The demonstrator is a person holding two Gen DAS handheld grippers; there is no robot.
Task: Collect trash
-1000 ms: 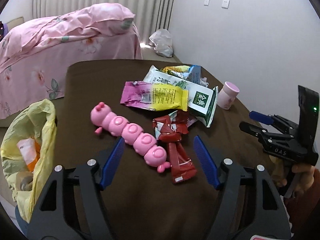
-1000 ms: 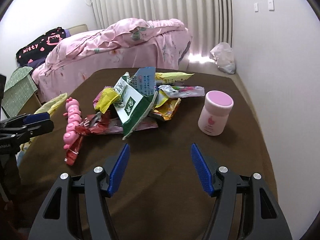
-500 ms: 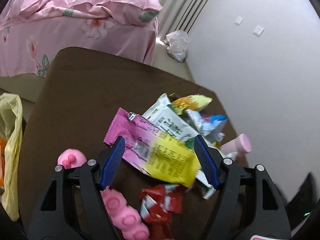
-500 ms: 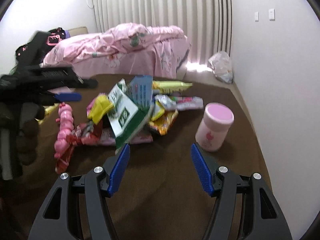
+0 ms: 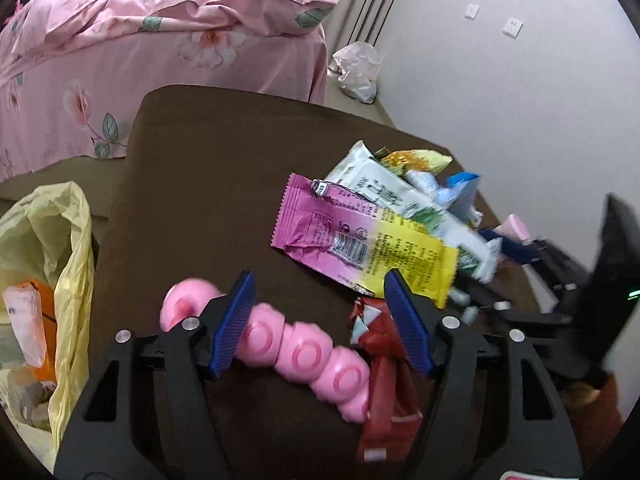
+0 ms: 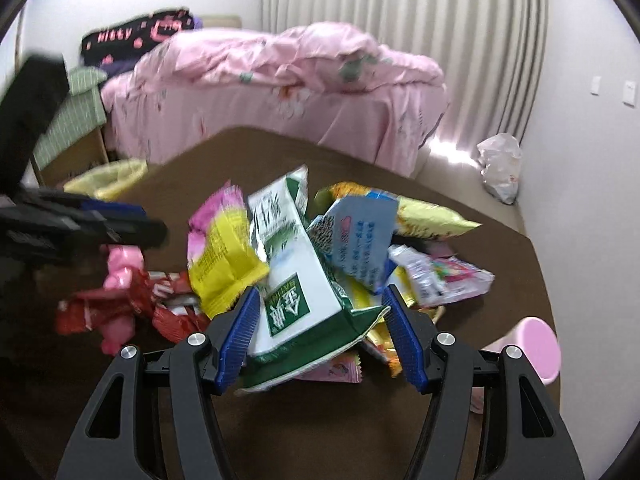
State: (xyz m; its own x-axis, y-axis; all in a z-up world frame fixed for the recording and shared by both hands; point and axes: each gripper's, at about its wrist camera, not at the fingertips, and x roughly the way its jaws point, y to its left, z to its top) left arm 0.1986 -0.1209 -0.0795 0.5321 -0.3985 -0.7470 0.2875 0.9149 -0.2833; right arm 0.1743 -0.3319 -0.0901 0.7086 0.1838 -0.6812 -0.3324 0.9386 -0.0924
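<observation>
Brown table [image 6: 460, 420] holds green-and-white carton [image 6: 294, 300] marked "SATINE"

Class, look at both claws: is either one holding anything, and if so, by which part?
Nothing is held. The right claw stands open around the green-and-white wrapper; the left claw is open above the pink toy.

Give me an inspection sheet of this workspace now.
Surface: brown table, mostly bare at its far end.
Job's things: wrappers piled together: pink-yellow wrapper, green-white pack, red wrapper; yellow bag beside the table with trash inside.
Clutter: pink toy, pink bottle.
Grippers: left gripper open over toy and red wrapper; right gripper open around the green-white pack, jaws just closing, pads not seen pressing.
Cables: nothing seen.
Surroundings: pink bed, curtains, white bag on the floor.
</observation>
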